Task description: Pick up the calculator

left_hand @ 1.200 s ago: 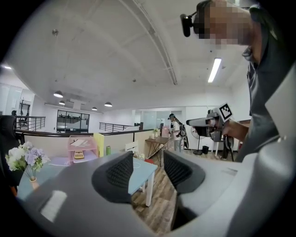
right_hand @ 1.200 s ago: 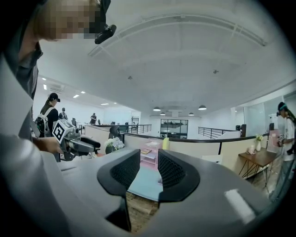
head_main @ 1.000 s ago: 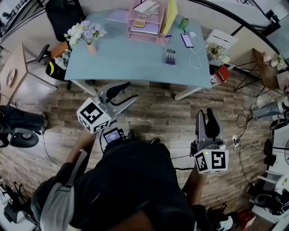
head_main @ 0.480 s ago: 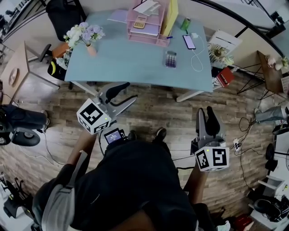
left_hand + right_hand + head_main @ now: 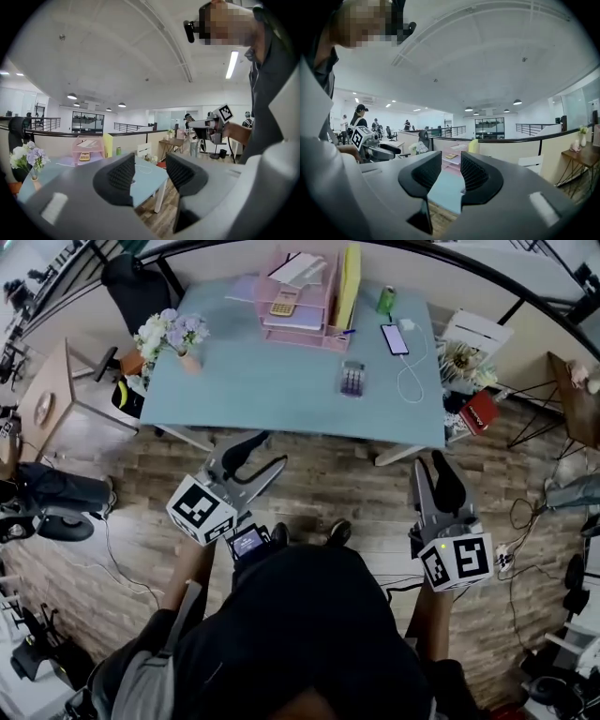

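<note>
A pale blue desk (image 5: 253, 381) stands on a wood-plank floor (image 5: 337, 486) in an open office. In the head view it lies ahead of both hand-held grippers and well apart from them. A dark calculator (image 5: 352, 379) lies flat on the desk, ahead of the right hand-held gripper (image 5: 428, 472) and somewhat to its left, and ahead and to the right of the left hand-held gripper (image 5: 266, 452). A second, yellow calculator (image 5: 283, 303) sits in a pink tray (image 5: 309, 322) farther back. A phone (image 5: 392, 338) lies just to the right of the dark calculator. Both hand-held grippers are held over the floor, short of the desk edge.

In the left gripper view, the left hand-held gripper (image 5: 149, 172) has its jaws apart with nothing between them. Only the desk corner shows beyond the gap. The pink tray is ahead and to the left.

In the right gripper view, the right hand-held gripper (image 5: 451, 171) also has its jaws parted, by a narrower gap, and holds nothing. The desk and pink tray show far ahead through the gap.

The step in hand looks like the approach, and no grasp has begun. The right hand-held gripper seems better placed. The next move calls for stepping closer, tilting the jaws down over the dark calculator, and setting them astride its long edges before closing.
</note>
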